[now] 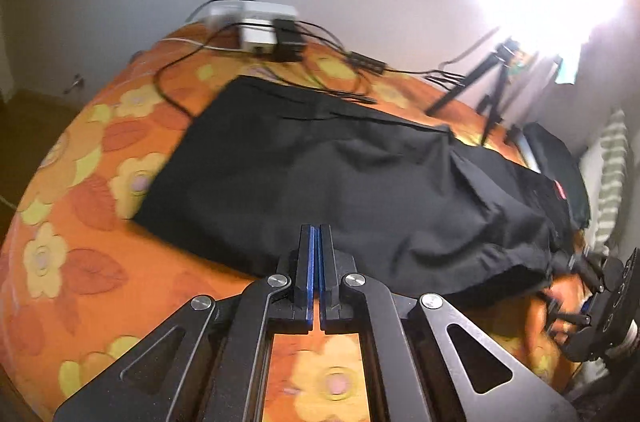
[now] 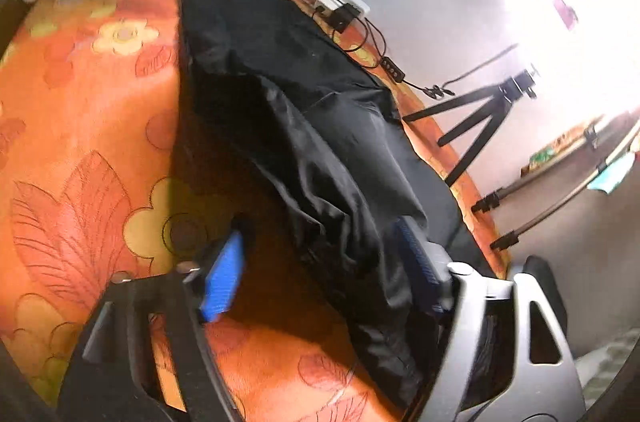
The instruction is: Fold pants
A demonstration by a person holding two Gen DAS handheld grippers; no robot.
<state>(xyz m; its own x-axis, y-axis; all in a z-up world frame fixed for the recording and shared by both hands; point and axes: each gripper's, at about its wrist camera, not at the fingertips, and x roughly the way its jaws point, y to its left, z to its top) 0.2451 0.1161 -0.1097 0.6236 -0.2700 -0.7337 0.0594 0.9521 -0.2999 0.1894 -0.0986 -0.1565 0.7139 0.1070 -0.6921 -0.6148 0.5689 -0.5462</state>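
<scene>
On the bed (image 1: 72, 254), under an orange flowered cover, the black pants (image 1: 320, 174) lie spread, partly folded, one layer lapped over another.

Left wrist view: left gripper (image 1: 319, 250) sits at the near edge of the pants, jaws pressed together, blue pads meeting. No cloth visible between them; they appear to hold nothing. Beyond the pants: a white power adapter (image 1: 264, 30) with black cables (image 1: 328, 62) trailing onto the cover, a tripod (image 1: 488, 90) at the far side. The right gripper shows only as a dark blur at the right edge.

Right wrist view: right gripper (image 2: 320, 274) has its jaws wide, one blue pad (image 2: 222, 282) over bare cover, the other against the bunched pants (image 2: 304, 110) edge. The fabric lies between the jaws but is not pinched.

Judgement: the step in hand is gripping the loose edge for the next fold. Do it well by taking all layers together, then lifting evenly, clear of the cables.

Only the right view shows the open jaws and the rumpled near end; only the left shows the flat far section.
</scene>
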